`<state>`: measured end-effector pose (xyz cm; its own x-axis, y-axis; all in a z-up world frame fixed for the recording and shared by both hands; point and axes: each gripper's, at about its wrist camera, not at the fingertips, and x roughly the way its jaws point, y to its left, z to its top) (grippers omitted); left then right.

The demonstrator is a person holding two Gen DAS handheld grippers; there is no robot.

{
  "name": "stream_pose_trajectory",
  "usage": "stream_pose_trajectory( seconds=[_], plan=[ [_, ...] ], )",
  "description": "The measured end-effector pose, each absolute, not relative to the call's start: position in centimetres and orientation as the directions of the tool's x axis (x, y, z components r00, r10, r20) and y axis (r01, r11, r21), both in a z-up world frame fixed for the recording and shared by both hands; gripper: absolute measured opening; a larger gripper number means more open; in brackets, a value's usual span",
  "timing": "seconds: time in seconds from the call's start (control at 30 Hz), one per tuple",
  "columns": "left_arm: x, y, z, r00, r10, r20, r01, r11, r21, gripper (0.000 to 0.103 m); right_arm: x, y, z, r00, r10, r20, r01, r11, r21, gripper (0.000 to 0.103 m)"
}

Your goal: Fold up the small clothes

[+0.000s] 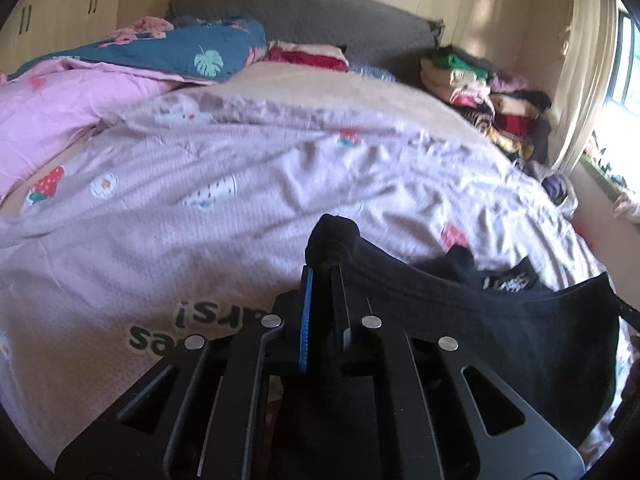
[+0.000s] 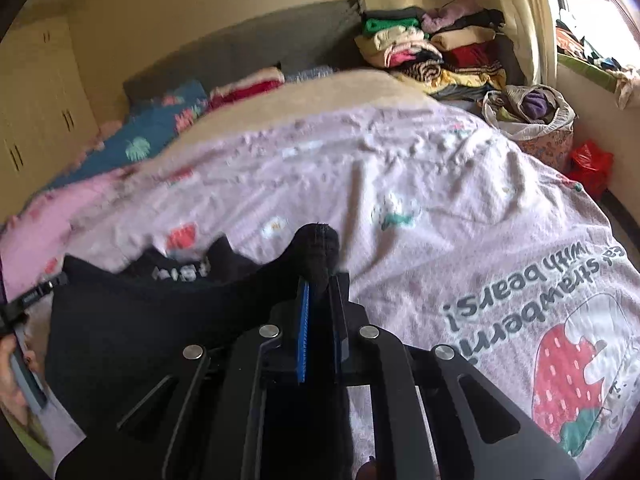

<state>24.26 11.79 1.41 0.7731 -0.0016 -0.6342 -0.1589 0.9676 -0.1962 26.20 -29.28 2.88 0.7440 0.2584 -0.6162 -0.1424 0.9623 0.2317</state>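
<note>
The left gripper pointed forward and down, its two fingers drawn together with a bunch of black fabric pinched between the blue-ribbed pad and the plain black one. The right gripper stood in much the same pose (tilted down, fingers all but meeting), likewise clamped on a gathered edge of the black garment. Both held their corners raised, the cloth stretched between them.
</note>
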Motion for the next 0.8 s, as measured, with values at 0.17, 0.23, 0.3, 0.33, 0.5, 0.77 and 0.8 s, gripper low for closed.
stream_pose_trajectory(
  seconds=[0.17,0.23,0.3,0.33,0.5,0.77,0.8],
  plan=[
    [25.1,12.1,1.3,0.767,0.015,-0.642,-0.17,0.969,-0.18,0.003,26.8,-30.1,2.9,0.764,0.244,-0.597,-0.107,0.961,0.256,0.008],
    [25.3,12.2,0.9,0.76,0.016,-0.65,-0.173,0.969,-0.177,0.003,27.0,-29.9,2.6,0.76,0.238,-0.605,-0.099,0.962,0.254,0.008],
    [25.6,12.2,0.3,0.749,0.019,-0.662,-0.179,0.968,-0.175,0.003,27.1,-29.8,2.3,0.755,0.229,-0.615,-0.094,0.965,0.244,0.008],
    [25.7,12.2,0.0,0.745,0.019,-0.667,-0.182,0.968,-0.175,0.003,27.2,-29.7,2.1,0.753,0.22,-0.62,-0.09,0.968,0.233,0.008],
    [25.7,12.3,-0.5,0.736,0.023,-0.677,-0.192,0.965,-0.177,0.003,27.4,-29.6,1.7,0.742,0.199,-0.64,-0.075,0.974,0.216,0.008],
    [25.7,12.1,-0.5,0.732,0.03,-0.681,-0.192,0.968,-0.163,0.003,27.6,-29.4,1.0,0.726,0.176,-0.665,-0.058,0.979,0.195,0.008],
    [25.8,12.0,-0.6,0.731,0.033,-0.681,-0.194,0.968,-0.161,0.003,27.6,-29.4,0.8,0.722,0.177,-0.669,-0.058,0.979,0.196,0.009]
  ],
)
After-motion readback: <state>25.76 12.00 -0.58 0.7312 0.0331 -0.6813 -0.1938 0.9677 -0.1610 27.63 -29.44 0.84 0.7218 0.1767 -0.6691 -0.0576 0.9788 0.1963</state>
